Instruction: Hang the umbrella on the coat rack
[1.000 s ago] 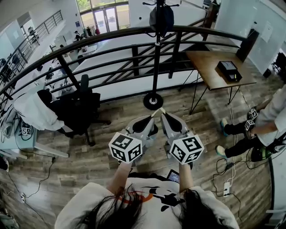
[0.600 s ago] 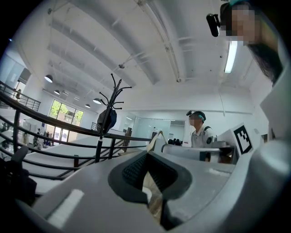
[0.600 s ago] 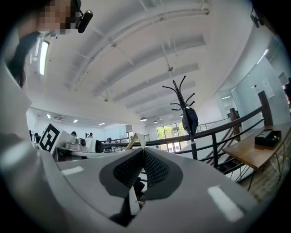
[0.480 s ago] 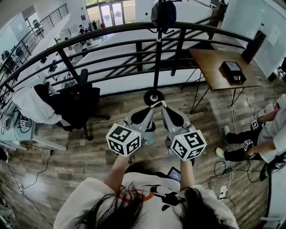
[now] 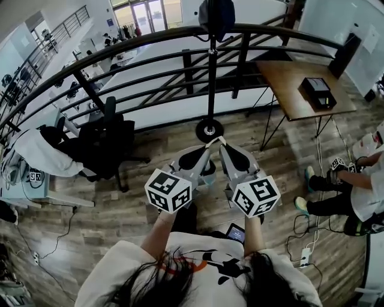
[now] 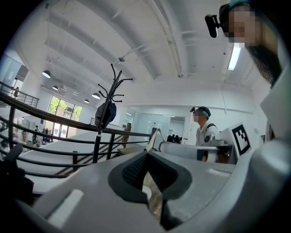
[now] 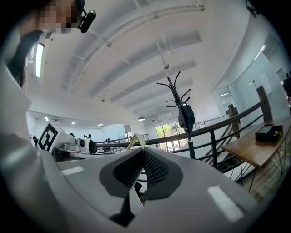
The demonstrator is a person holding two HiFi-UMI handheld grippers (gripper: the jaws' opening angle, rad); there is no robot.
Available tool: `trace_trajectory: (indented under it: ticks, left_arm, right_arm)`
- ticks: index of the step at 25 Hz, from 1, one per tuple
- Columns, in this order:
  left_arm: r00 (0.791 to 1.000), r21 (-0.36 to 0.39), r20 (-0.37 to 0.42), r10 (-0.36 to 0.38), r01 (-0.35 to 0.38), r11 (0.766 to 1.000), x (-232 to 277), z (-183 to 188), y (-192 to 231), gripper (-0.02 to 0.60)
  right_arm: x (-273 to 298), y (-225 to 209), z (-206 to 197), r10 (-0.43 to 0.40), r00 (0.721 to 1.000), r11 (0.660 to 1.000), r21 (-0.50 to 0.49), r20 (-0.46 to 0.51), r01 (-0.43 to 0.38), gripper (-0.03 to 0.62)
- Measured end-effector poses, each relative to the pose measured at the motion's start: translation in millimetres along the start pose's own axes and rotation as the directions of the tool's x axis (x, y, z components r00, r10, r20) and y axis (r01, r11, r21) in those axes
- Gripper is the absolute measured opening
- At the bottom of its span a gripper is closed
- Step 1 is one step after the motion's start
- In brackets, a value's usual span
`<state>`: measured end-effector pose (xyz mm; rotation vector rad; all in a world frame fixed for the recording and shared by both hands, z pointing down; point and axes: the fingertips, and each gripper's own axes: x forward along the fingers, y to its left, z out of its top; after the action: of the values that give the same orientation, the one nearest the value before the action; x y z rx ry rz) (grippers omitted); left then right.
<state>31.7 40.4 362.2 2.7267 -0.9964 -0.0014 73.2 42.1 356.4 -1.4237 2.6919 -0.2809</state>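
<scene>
The black coat rack stands by the railing on a round base. A dark blue folded umbrella hangs high on its pole; it also shows as a dark bundle in the left gripper view and as the umbrella in the right gripper view. My left gripper and right gripper are held side by side just short of the base, tips nearly touching each other. Both are shut with nothing between the jaws, as with the left gripper and the right gripper in their own views.
A curved black railing runs behind the rack. A wooden table with a black box stands at the right. An office chair draped in dark cloth is at the left. A person crouches at the right, by floor cables.
Both grippers stay shut and together in front of the rack base. The head view has shifted slightly, and the person at the right has moved.
</scene>
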Motion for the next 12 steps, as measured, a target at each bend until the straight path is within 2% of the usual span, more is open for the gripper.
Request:
trace_trajectory:
  ticks: [5, 12]
  left_arm:
    - [0.999, -0.015, -0.012, -0.039, 0.039, 0.999, 28.0, 2.5, 36.0, 0.000]
    - [0.992, -0.017, -0.052, -0.112, 0.111, 0.994, 69.9, 24.6, 99.9, 0.000]
  right_arm:
    - [38.8, -24.2, -1.9, -0.035, 0.999, 0.999, -0.007, -0.006, 0.035, 0.023]
    - [115.5, -53.4, 11.1, -0.086, 0.996, 0.996, 0.006, -0.012, 0.086, 0.023]
